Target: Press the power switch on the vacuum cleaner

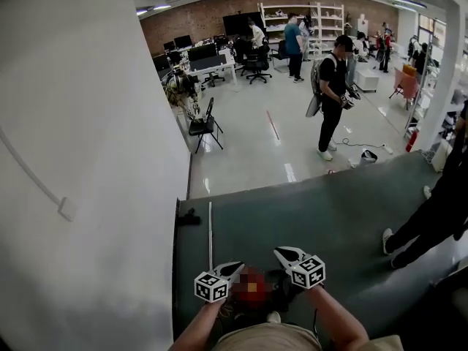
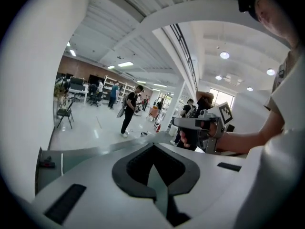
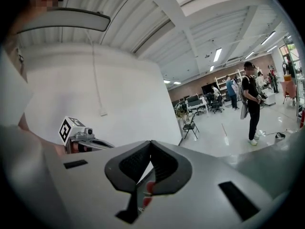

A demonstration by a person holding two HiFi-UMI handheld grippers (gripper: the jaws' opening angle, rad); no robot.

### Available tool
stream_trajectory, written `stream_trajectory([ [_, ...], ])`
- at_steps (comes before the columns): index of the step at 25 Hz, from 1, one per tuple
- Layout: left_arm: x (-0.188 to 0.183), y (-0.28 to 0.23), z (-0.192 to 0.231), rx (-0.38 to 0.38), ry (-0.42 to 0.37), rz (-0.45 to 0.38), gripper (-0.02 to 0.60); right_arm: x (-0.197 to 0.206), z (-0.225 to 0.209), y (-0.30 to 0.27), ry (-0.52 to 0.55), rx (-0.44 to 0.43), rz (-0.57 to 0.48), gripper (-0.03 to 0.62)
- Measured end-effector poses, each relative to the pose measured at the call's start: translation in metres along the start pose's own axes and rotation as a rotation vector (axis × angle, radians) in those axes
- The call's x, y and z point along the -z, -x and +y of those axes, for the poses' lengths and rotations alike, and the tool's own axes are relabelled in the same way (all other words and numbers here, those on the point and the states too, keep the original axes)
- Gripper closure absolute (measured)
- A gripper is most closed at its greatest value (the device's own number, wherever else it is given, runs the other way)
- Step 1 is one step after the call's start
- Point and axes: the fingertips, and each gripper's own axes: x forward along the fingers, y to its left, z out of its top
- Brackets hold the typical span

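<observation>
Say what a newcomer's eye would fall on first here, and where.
A tall white partition wall fills the head view's left, beside a dark green floor mat. At the bottom edge the left gripper and right gripper sit close together, jaws shut on nothing. Beyond, a person in black stands on the glossy grey floor.

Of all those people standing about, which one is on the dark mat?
The person at the right edge, in black, half cut off. The others, like the backpack wearer, stand on the pale floor.
</observation>
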Motion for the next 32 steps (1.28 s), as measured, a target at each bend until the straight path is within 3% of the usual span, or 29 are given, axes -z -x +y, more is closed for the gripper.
stream_trajectory([
  [8, -0.064, 0.005, 0.02, 0.017, -0.116, -0.089, 0.577, -0.061, -0.043, 0.022, 0.069, 0.122, -0.073, 0.585],
  [14, -0.083, 0.031, 0.097, -0.052, -0.168, -0.068, 0.577, -0.067, -0.104, 0.031, 0.128, 0.304, -0.015, 0.583],
  [18, -0.089, 0.063, 0.163, -0.129, -0.097, -0.098, 0.577, -0.064, -0.148, 0.056, 0.093, 0.453, -0.003, 0.583],
  [23, -0.071, 0.103, 0.249, -0.256, -0.004, -0.109, 0.577, -0.042, -0.177, 0.066, 0.038, 0.579, 0.023, 0.585],
  [27, -0.038, 0.106, 0.289, -0.284, 0.049, -0.046, 0.577, -0.012, -0.167, 0.04, -0.002, 0.59, 0.073, 0.583],
  [32, -0.016, 0.082, 0.285, -0.242, 0.055, -0.029, 0.577, 0.015, -0.11, -0.025, 0.03, 0.461, 0.124, 0.585],
])
